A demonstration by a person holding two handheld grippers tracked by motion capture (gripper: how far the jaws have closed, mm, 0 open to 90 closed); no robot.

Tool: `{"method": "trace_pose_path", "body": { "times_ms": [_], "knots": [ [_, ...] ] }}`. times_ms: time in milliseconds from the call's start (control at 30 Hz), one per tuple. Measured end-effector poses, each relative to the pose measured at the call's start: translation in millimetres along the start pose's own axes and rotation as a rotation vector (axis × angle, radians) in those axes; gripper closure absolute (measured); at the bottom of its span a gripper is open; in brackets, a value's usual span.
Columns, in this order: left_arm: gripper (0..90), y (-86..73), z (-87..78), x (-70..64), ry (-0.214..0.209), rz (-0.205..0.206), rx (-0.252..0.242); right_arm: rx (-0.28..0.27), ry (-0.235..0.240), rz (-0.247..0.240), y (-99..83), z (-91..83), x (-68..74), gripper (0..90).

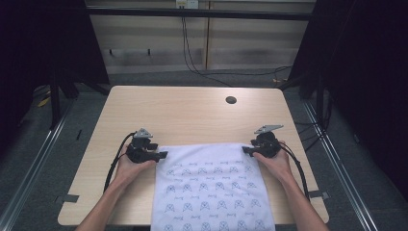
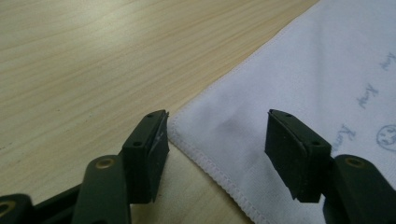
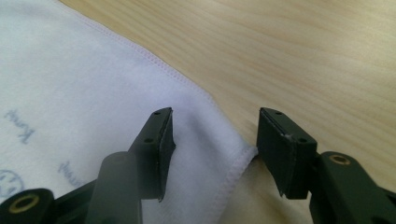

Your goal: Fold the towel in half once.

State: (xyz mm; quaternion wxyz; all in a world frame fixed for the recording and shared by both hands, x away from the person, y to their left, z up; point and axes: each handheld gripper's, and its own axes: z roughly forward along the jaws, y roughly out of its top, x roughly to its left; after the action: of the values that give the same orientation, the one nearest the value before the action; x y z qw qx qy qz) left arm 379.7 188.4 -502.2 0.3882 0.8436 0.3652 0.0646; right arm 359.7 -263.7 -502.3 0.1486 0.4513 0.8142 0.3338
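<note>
A white rectangular cloth printed with small blue motifs (image 1: 211,187) lies flat on the light wooden table (image 1: 192,110), its long axis running twelve to six. The left gripper (image 1: 163,155) straddles the far corner at ten o'clock, the right gripper (image 1: 245,150) the corner at two; both jaws stand released. The cloth's near edge is cut off.

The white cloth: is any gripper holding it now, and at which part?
Nothing is held. The left gripper and right gripper are open, each straddling a far corner of the white cloth.
</note>
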Motion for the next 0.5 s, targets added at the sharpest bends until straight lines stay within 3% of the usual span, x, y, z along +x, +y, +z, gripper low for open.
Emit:
{"method": "trace_pose_path", "body": {
  "times_ms": [133,200,233,267,333,400,500],
  "knots": [
    [48.7,-1.2,-0.7,-0.7,-0.037,0.018,-0.003,-0.003,0.041,0.009,-3.3,-4.0,1.0,58.3],
    [61.1,-2.0,-0.8,-2.1,-0.039,0.03,-0.002,-0.014,0.066,0.029,-4.5,-4.6,-0.5,67.2],
    [66.9,-2.9,0.4,-1.7,-0.032,0.008,-0.017,-0.016,0.092,0.052,-5.3,-4.9,-1.7,74.7],
    [72.9,-3.1,2.6,-0.2,-0.06,-0.023,-0.029,-0.024,0.123,0.071,-6.5,-4.0,-3.6,78.4],
    [85.3,-2.4,3.9,-0.7,-0.07,-0.016,-0.02,-0.027,0.131,0.103,-6.8,-3.5,-6.7,84.8],
    [87.1,-2.3,-0.3,-0.4,-0.095,-0.022,-0.033,-0.051,0.146,0.128,-5.2,-7.5,-9.6,85.6],
    [87.3,5.3,-15.3,4.9,-0.153,-0.07,-0.119,-0.11,0.169,0.142,2.2,-21.5,-12.8,85.8]
  ]
}}
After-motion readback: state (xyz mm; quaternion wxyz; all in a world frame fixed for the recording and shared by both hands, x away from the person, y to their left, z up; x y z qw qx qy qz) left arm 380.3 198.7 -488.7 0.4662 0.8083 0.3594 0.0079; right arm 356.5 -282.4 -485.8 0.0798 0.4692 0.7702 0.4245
